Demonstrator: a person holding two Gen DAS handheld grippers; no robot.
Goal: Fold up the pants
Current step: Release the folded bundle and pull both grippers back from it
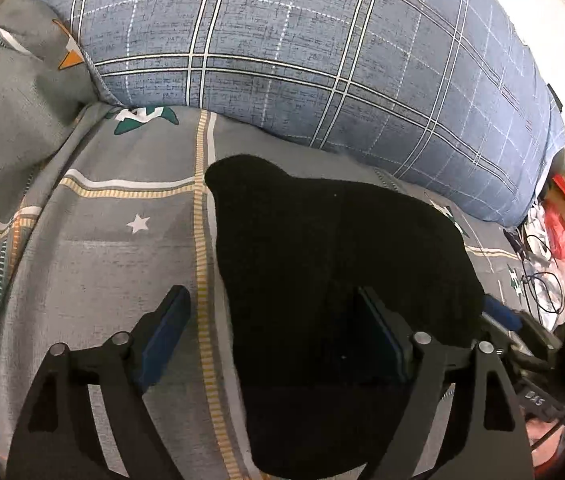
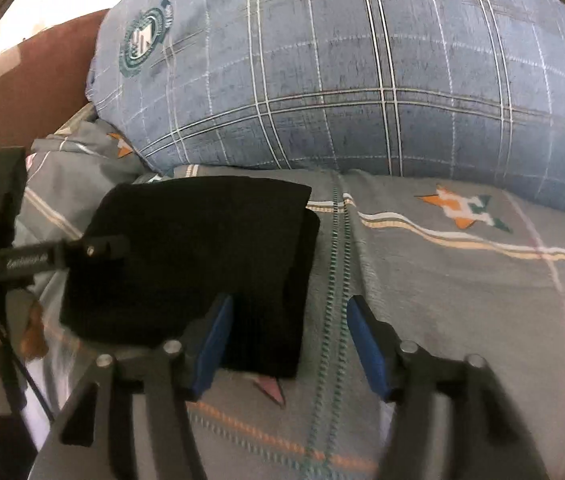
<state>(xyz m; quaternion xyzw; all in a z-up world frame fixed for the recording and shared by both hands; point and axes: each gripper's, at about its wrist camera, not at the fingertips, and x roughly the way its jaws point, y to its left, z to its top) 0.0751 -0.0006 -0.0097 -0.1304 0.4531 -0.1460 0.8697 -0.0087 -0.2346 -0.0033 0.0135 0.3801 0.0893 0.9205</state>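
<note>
pants [image 2: 202, 256] folded, edges apparently stacked | left gripper [image 1: 270, 340], right gripper [image 2: 286, 344] spread

I'm looking at a bed [image 1: 94, 264] covered by a grey sheet with stars and striped bands. Directly on it lie the black pants [image 1: 322, 280] — folded into a compact, layered bundle, flat on the sheet. Behind them rests a big blue plaid pillow [image 1: 302, 52], its lower edge close to the bundle's far side. To the left, a rumpled grey quilt [image 1: 6, 92] in the same print sits against the pillow — bunched, not flat.
</note>
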